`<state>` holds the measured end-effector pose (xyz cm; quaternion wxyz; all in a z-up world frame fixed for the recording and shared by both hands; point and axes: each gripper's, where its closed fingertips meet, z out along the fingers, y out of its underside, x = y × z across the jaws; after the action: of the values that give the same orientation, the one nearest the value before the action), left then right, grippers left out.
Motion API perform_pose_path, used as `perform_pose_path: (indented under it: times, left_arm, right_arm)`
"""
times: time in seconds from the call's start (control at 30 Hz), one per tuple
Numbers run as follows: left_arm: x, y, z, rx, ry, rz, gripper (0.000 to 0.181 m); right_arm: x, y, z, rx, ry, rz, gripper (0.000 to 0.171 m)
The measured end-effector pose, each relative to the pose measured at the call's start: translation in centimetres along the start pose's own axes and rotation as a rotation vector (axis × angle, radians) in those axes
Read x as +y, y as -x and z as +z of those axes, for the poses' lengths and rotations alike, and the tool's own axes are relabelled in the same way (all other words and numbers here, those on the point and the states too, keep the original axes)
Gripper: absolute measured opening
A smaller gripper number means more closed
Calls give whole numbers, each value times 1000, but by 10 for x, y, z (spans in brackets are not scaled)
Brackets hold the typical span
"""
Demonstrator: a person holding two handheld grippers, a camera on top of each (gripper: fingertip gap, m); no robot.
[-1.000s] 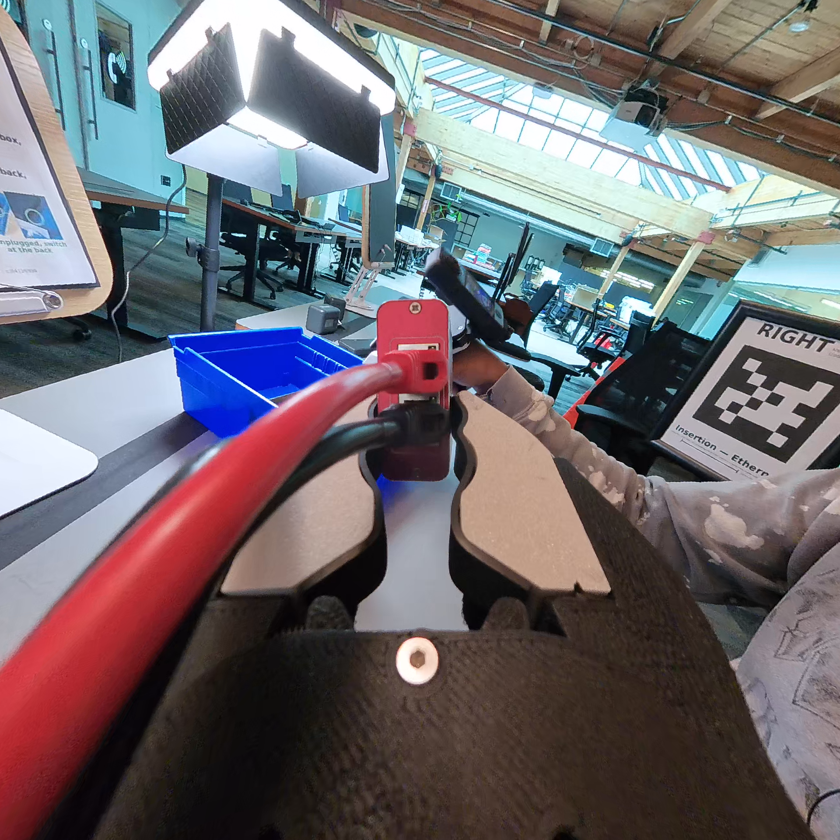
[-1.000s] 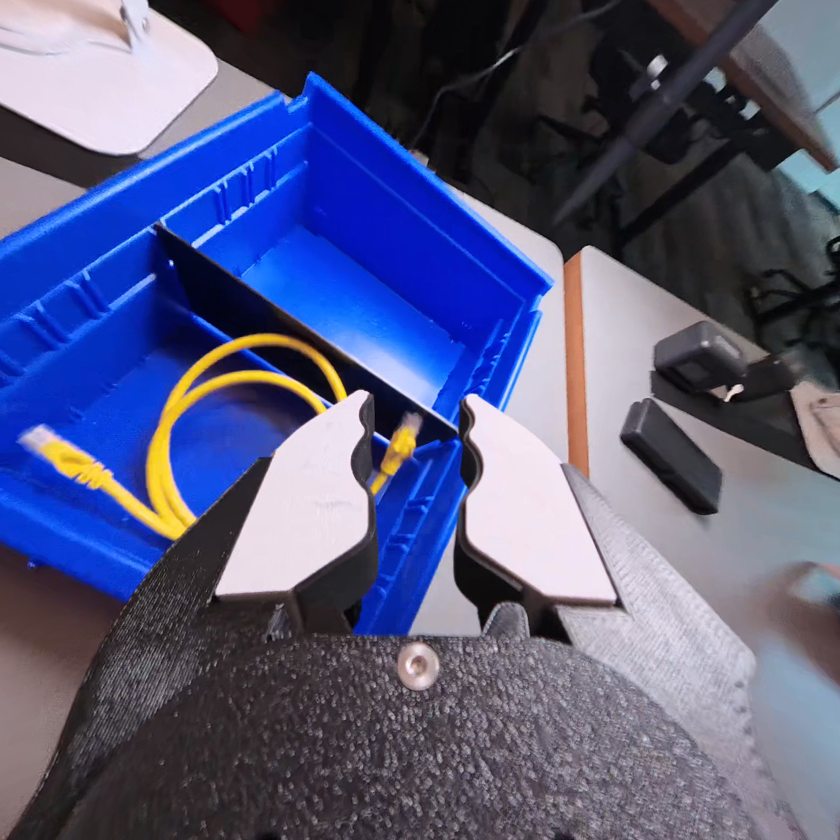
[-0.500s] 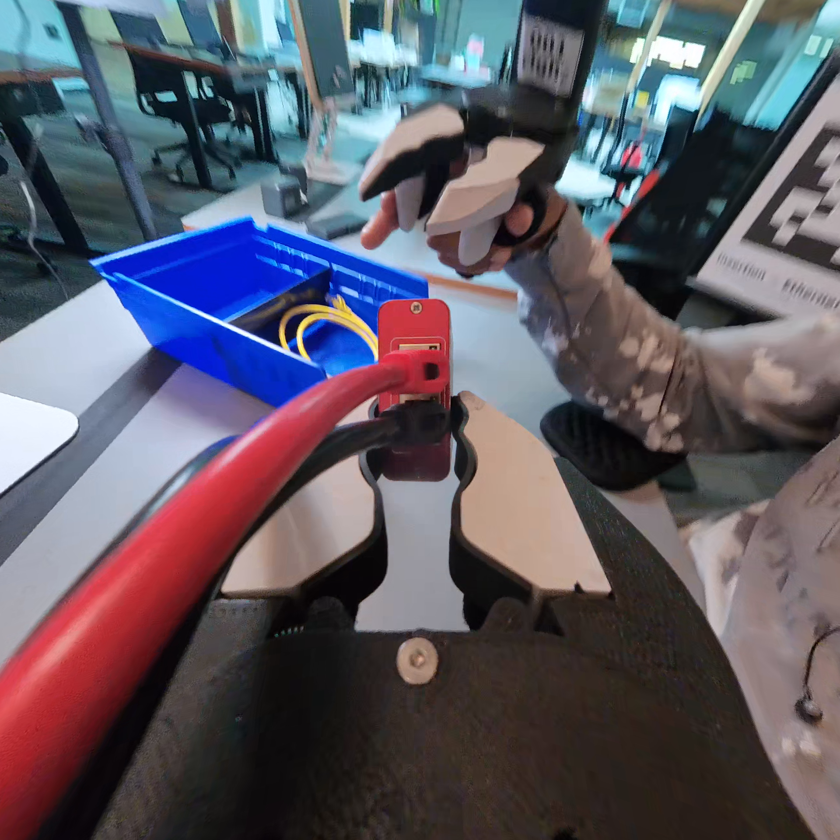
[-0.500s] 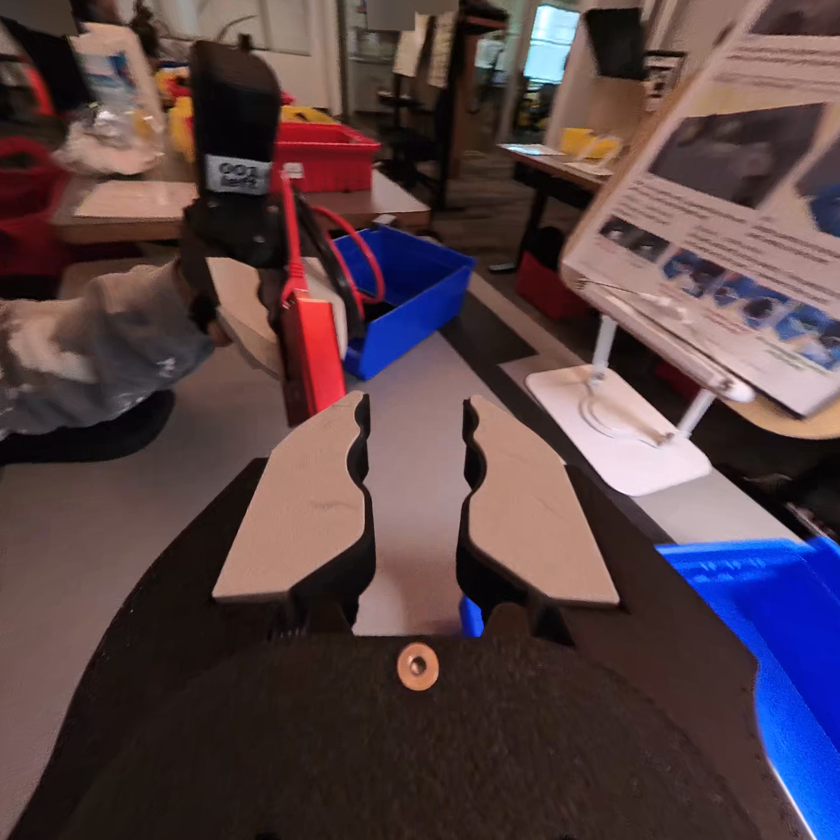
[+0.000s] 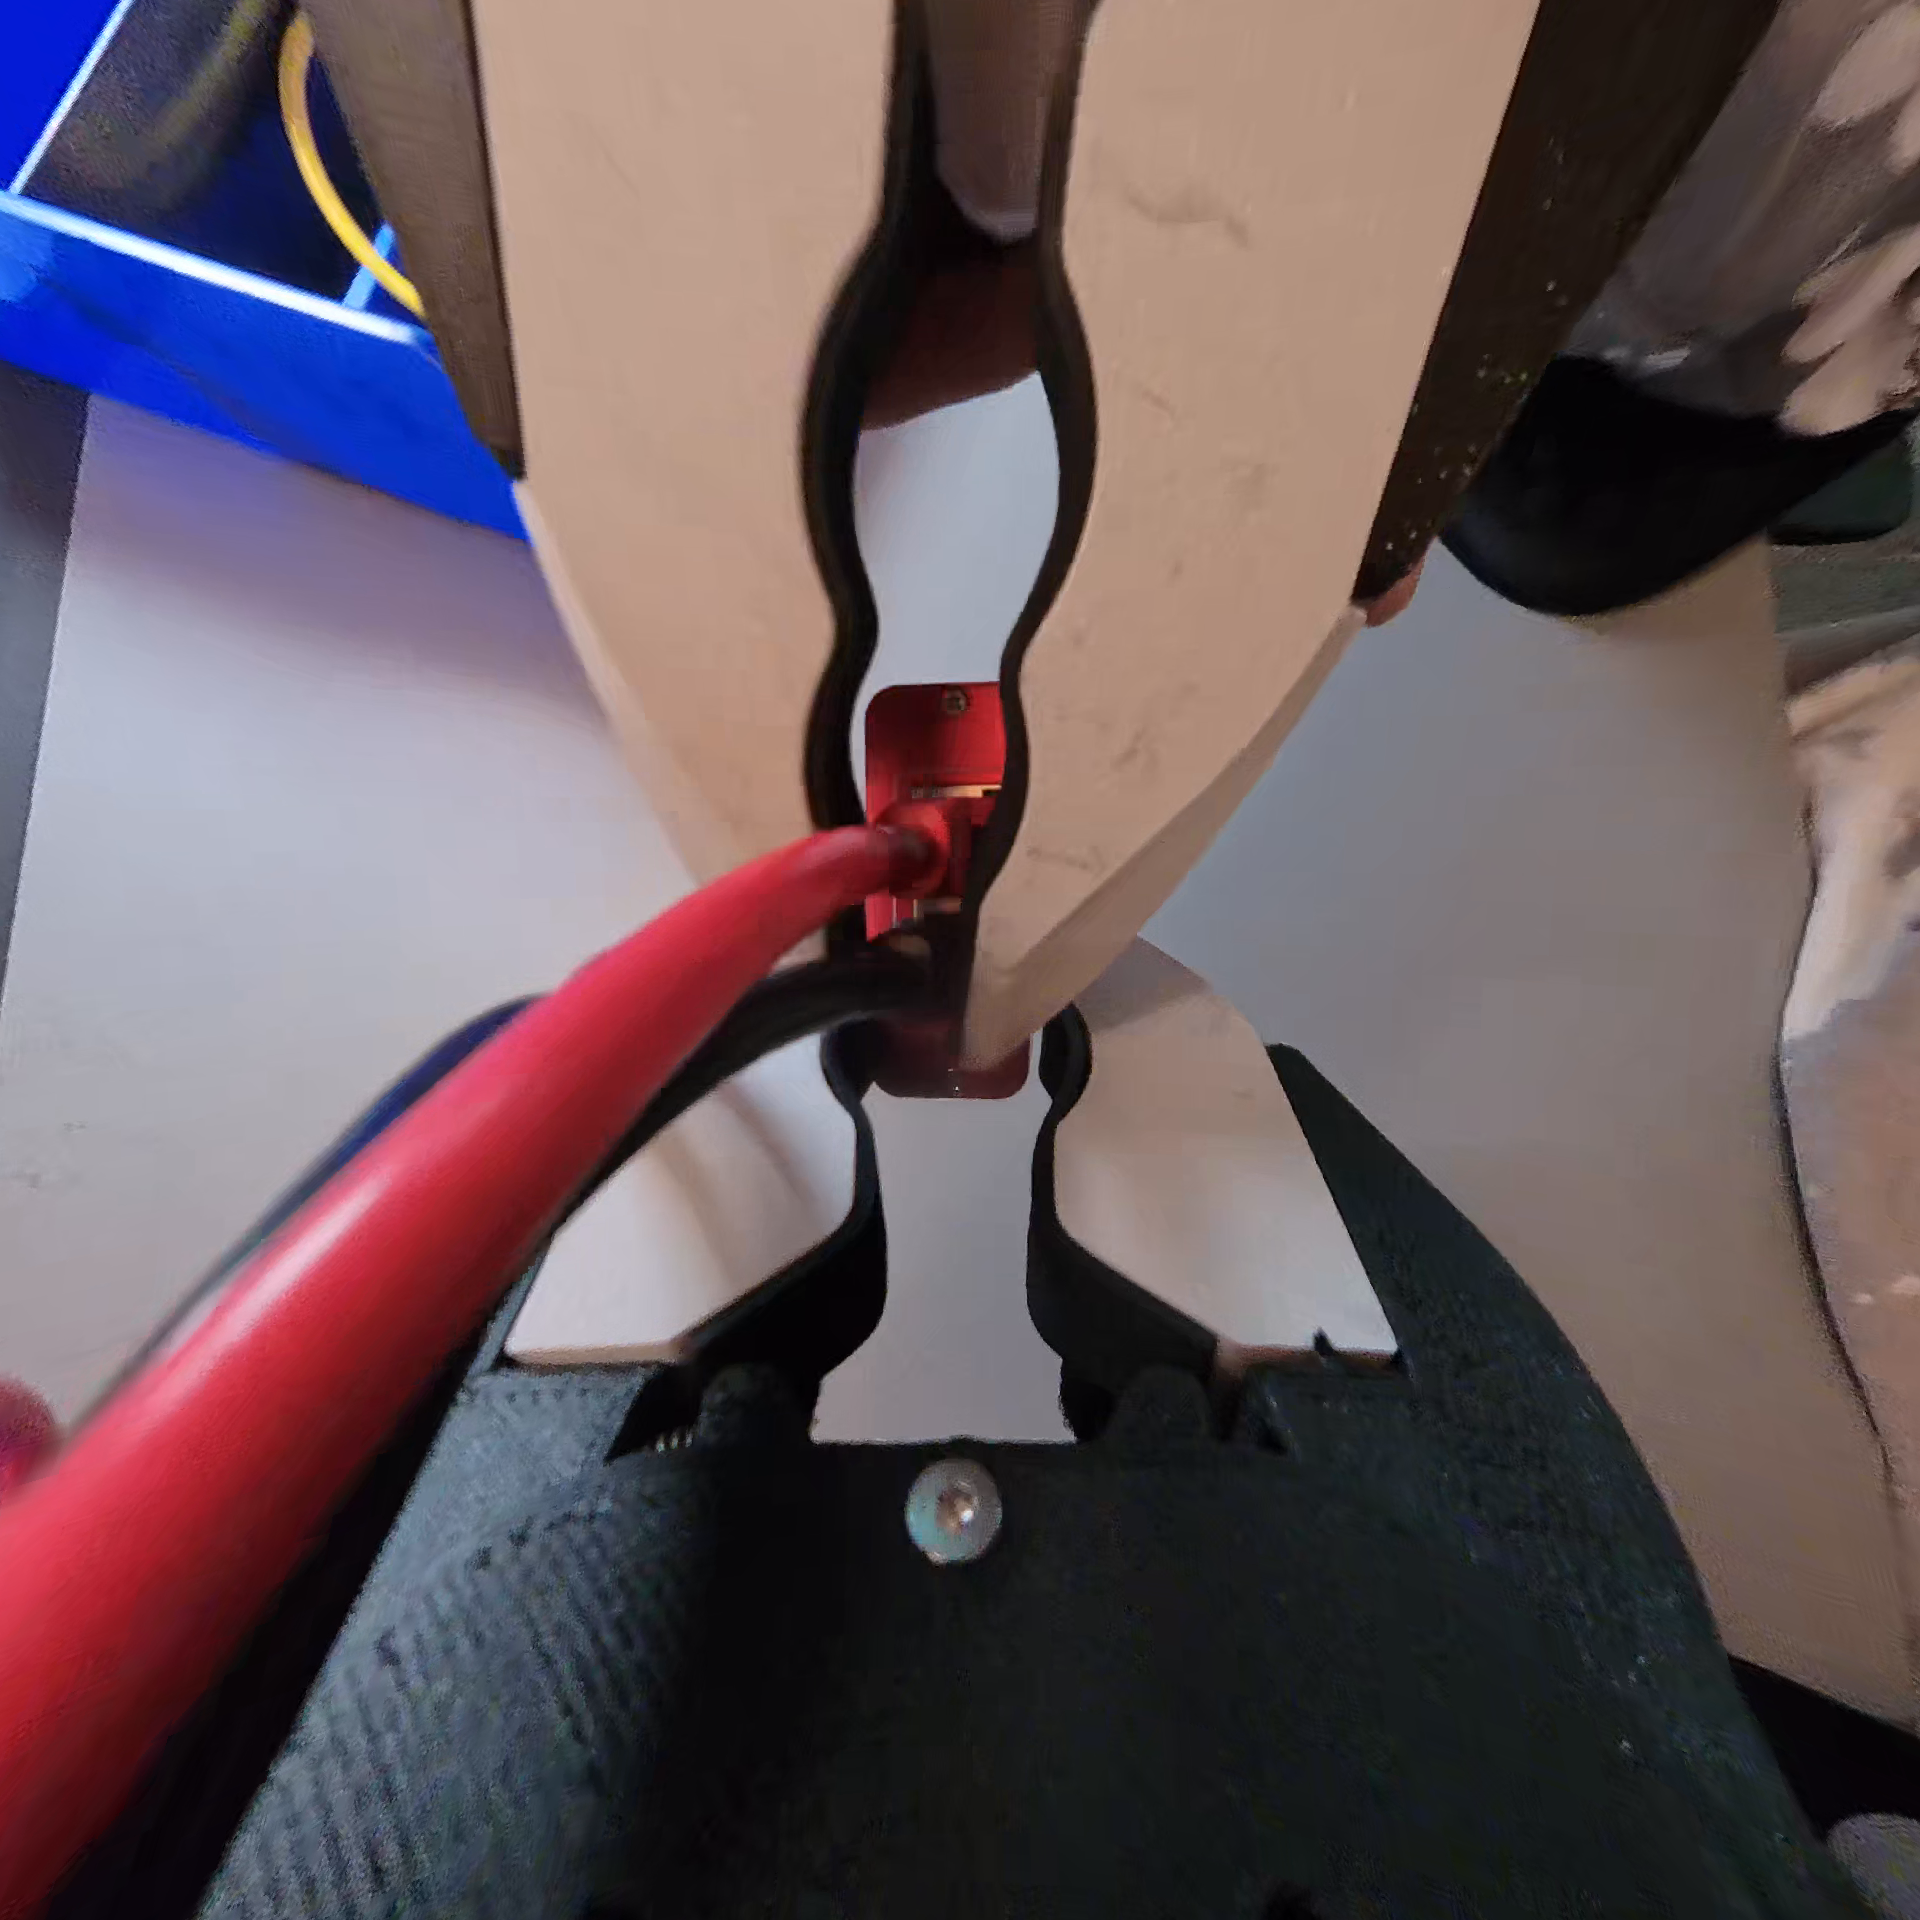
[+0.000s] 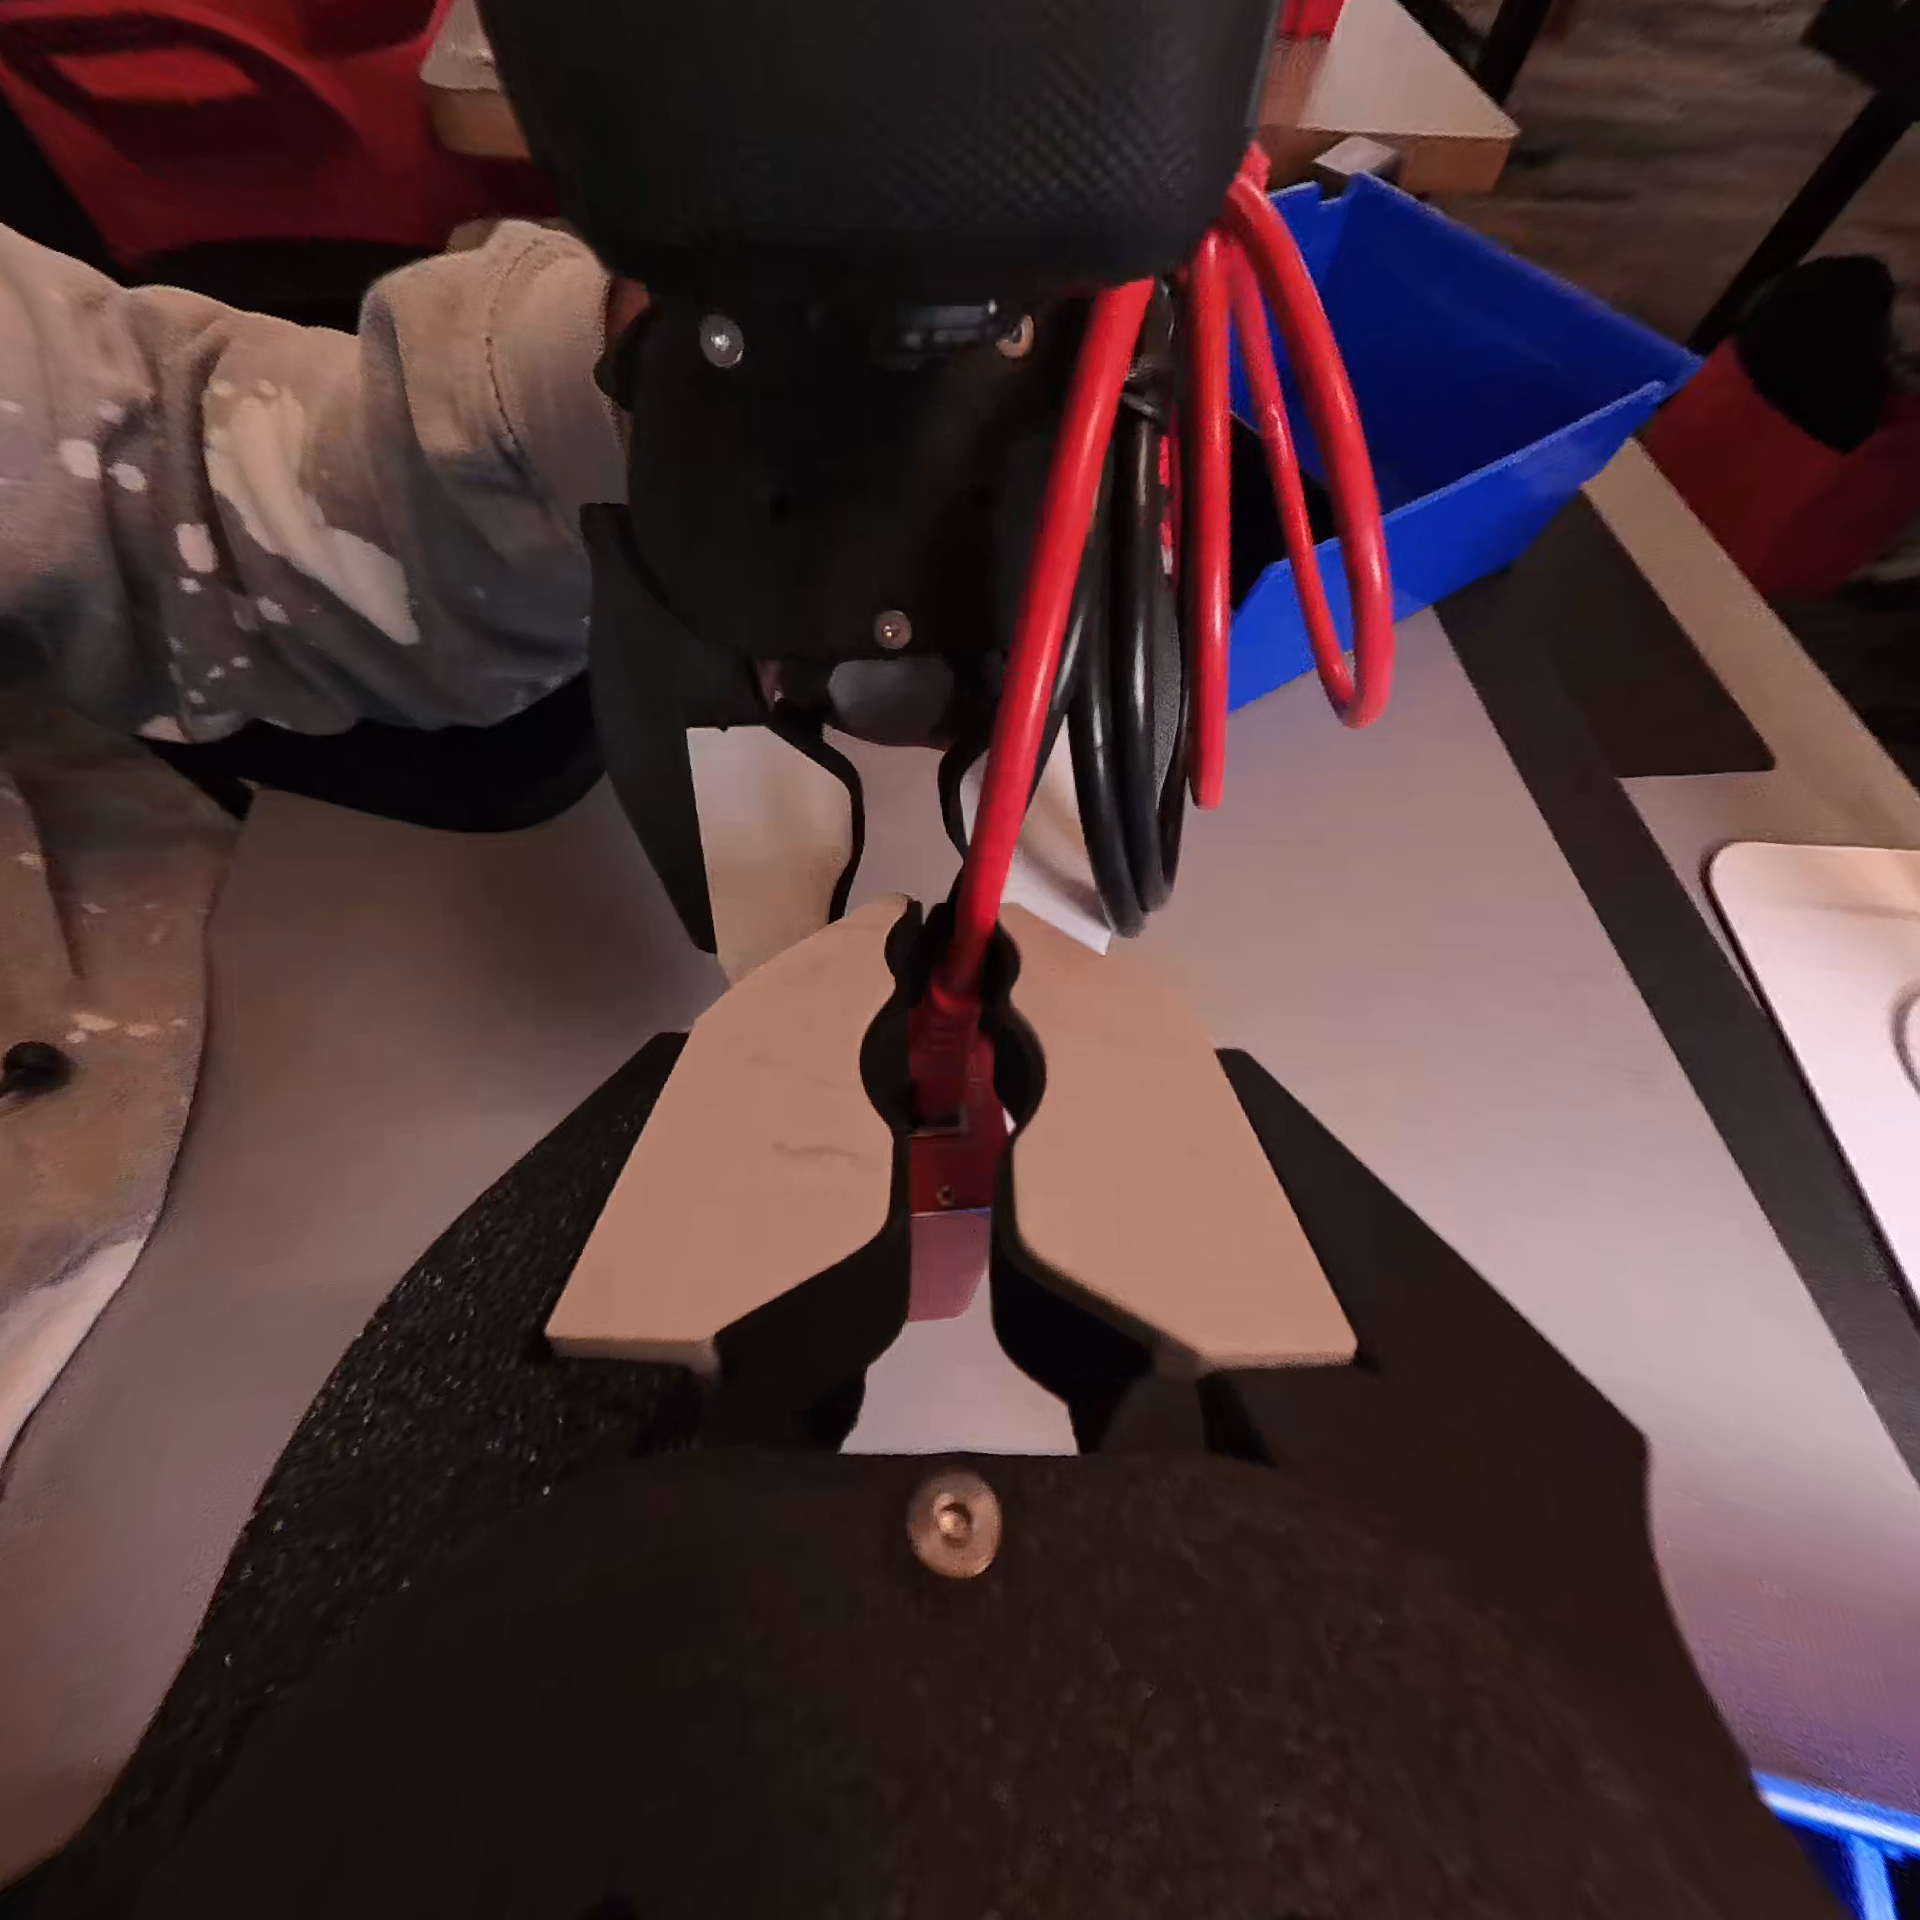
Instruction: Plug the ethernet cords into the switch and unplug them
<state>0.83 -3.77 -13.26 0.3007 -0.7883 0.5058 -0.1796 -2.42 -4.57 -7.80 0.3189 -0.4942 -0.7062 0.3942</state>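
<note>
My left gripper (image 5: 951, 1049) is shut on the lower end of a small red switch (image 5: 935, 727) and holds it above the grey table (image 5: 312, 831). A red ethernet cord (image 5: 416, 1195) and a black cord (image 5: 790, 1008) are plugged into the switch. My right gripper (image 6: 956, 920) faces the left one, and its fingers (image 5: 1143, 520) reach in from the top of the left wrist view. It is shut around the red cord's plug (image 6: 945, 1039) at the switch (image 6: 951, 1184). The red cord (image 6: 1039, 623) and black cord (image 6: 1132, 779) hang in loops beside the left gripper's black body (image 6: 831, 468).
A blue bin (image 6: 1455, 416) stands on the table behind the left gripper. It also shows in the left wrist view (image 5: 208, 343) with a yellow cord (image 5: 312, 208) inside. A white stand base (image 6: 1829, 987) lies at the right. A person's sleeve (image 6: 260, 520) is at the left.
My right gripper swung away from the blue bin, came up to the switch and closed around the red plug. My left gripper tilted down towards the table, still holding the switch.
</note>
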Motion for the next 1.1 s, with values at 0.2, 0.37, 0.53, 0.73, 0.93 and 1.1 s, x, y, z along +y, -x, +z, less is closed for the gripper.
perform_pose_path:
  times: [0.2,0.37,0.53,0.73,0.93,1.1]
  left_arm:
    - [-14,12,-22,-40,-158,36,31]
    - [-33,16,-39,-84,-307,70,37]
    - [-39,13,-50,-76,-347,50,40]
    - [-70,6,-53,13,-644,50,46]
    - [-111,5,-103,73,-1113,-89,29]
    - [-105,11,-128,25,-1055,-92,28]
  right_arm:
    - [-24,-12,-11,9,-204,65,8]
    - [-41,-19,-26,71,-295,65,8]
    - [-58,-19,-46,81,-404,69,8]
    - [-96,-16,-93,58,-740,102,8]
    - [-110,-18,-125,41,-995,136,9]
    - [-106,-24,-118,25,-977,188,10]
